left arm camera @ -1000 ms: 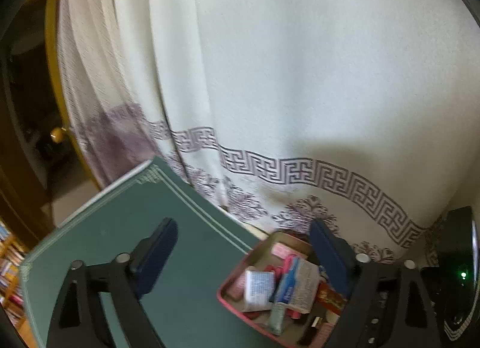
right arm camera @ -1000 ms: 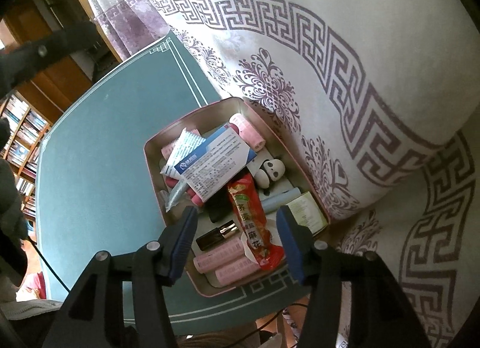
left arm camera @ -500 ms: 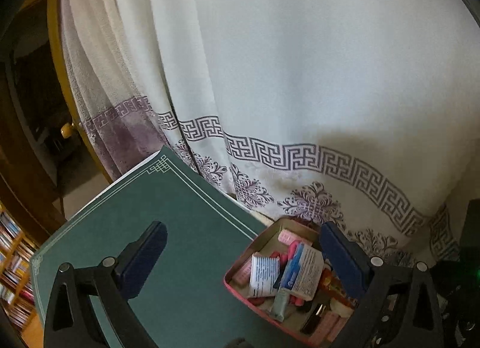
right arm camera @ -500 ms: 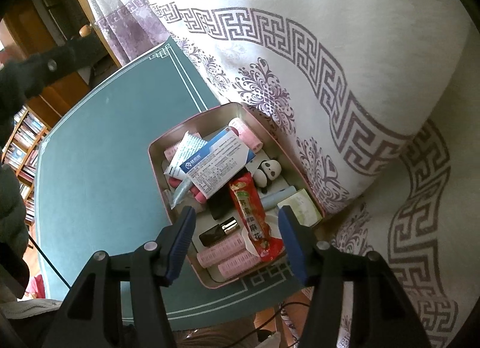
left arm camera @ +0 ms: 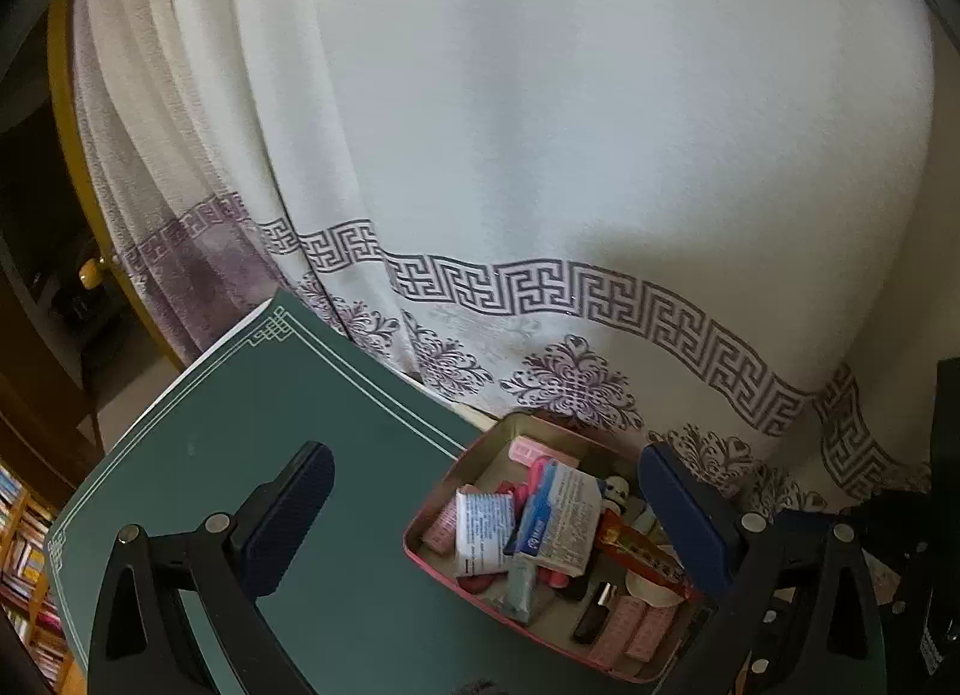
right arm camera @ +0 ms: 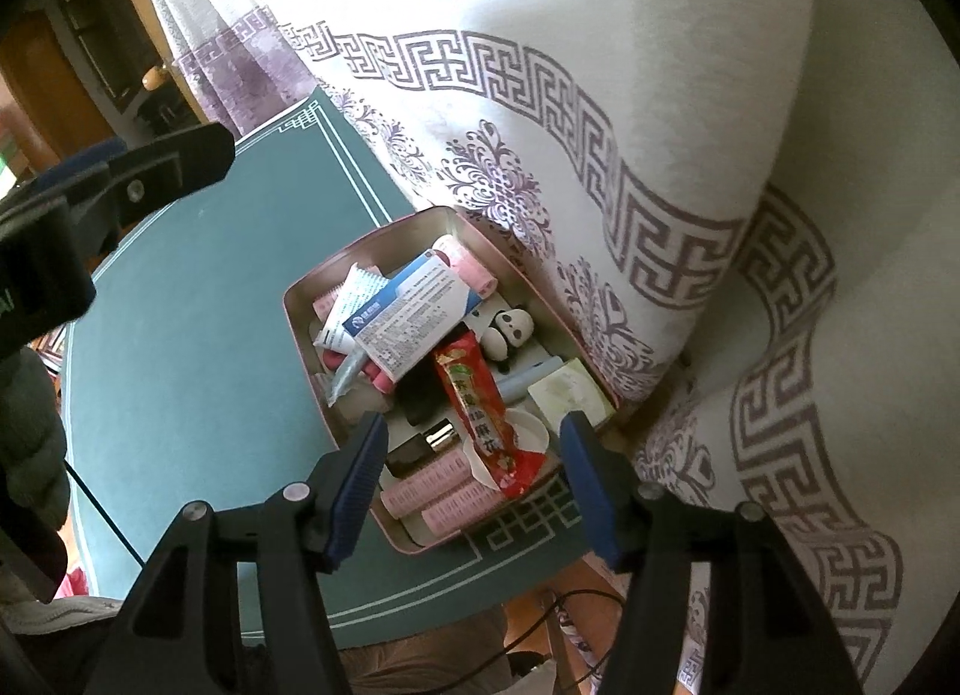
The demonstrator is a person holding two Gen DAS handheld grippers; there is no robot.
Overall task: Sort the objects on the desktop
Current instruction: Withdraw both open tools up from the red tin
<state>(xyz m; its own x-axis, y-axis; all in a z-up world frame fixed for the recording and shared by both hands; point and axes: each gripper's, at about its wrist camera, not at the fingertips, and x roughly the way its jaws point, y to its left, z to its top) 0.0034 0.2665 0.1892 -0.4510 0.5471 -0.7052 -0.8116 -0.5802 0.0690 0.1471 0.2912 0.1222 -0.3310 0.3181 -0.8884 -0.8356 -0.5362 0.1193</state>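
Note:
An open pink tin [right arm camera: 300, 335] sits at the near corner of the green table mat [right arm camera: 192, 335], crammed with small items: a blue-and-white medicine box [right arm camera: 414, 317], a red snack packet [right arm camera: 480, 413], a panda figure [right arm camera: 510, 332], pink hair rollers [right arm camera: 438, 491] and a black lipstick [right arm camera: 420, 446]. My right gripper [right arm camera: 473, 425] hovers above the tin's near end, its jaws opening and pressing on nothing. In the left wrist view the tin [left arm camera: 456, 578] lies toward the right finger of my left gripper [left arm camera: 486, 515], which is open wide and empty above the mat [left arm camera: 240, 455].
A white curtain with a purple key-pattern band [left arm camera: 540, 155] hangs right behind the table and brushes the tin's far side. A black device [left arm camera: 942, 515] stands at the right edge. Bookshelves show at the lower left. A thin black cable [right arm camera: 102, 521] crosses the mat's left side.
The right gripper has risen, so the tin looks smaller, and its jaws have spread a little. The left view has shifted, showing more of the table's far corner.

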